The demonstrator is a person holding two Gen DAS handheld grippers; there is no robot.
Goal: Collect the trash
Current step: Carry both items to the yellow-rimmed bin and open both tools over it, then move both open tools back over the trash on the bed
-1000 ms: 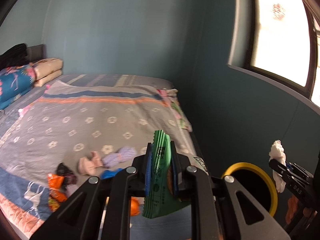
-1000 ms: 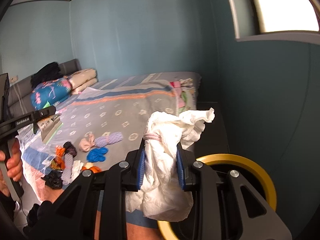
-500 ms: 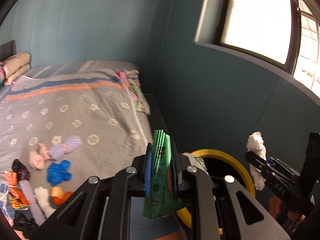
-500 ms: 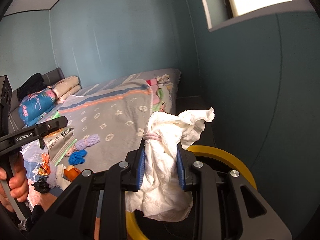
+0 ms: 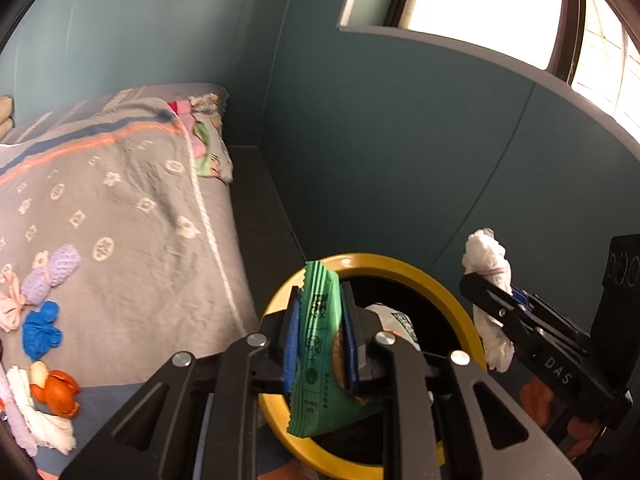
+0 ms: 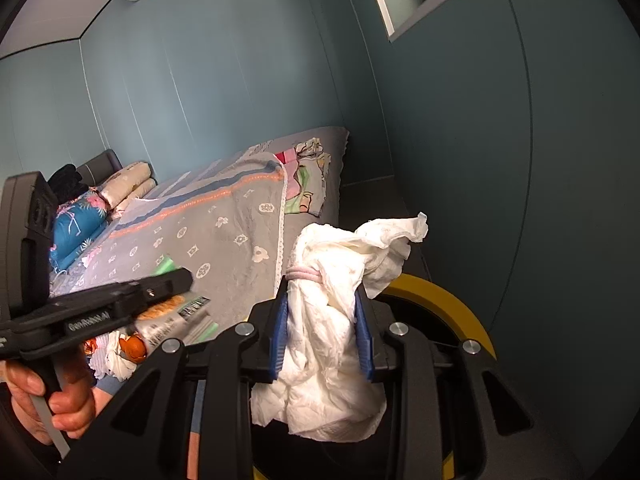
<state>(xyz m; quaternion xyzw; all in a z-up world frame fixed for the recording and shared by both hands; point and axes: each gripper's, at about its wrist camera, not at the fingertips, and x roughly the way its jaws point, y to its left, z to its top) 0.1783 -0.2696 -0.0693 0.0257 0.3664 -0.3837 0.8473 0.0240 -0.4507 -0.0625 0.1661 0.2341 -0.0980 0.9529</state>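
My left gripper point(image 5: 320, 340) is shut on a green snack wrapper point(image 5: 320, 344) and holds it over the near rim of a yellow-rimmed black bin point(image 5: 404, 268). My right gripper point(image 6: 322, 328) is shut on a crumpled white tissue wad point(image 6: 340, 280) above the same bin point(image 6: 452, 300). In the left wrist view the right gripper point(image 5: 492, 300) with the tissue point(image 5: 488, 260) stands at the bin's right side. In the right wrist view the left gripper point(image 6: 168, 284) with its wrapper point(image 6: 176, 320) is at the left.
A bed with a grey patterned cover point(image 5: 120, 200) lies left of the bin. Small items lie on it: blue point(image 5: 40, 330), purple point(image 5: 50, 274) and orange point(image 5: 56, 390) pieces. A teal wall point(image 5: 400, 140) and a window point(image 5: 480, 0) stand behind the bin.
Both grippers have swung right, away from the bed, and come over the bin. The bin now sits right under the wrapper and the tissue. Both grips are unchanged.
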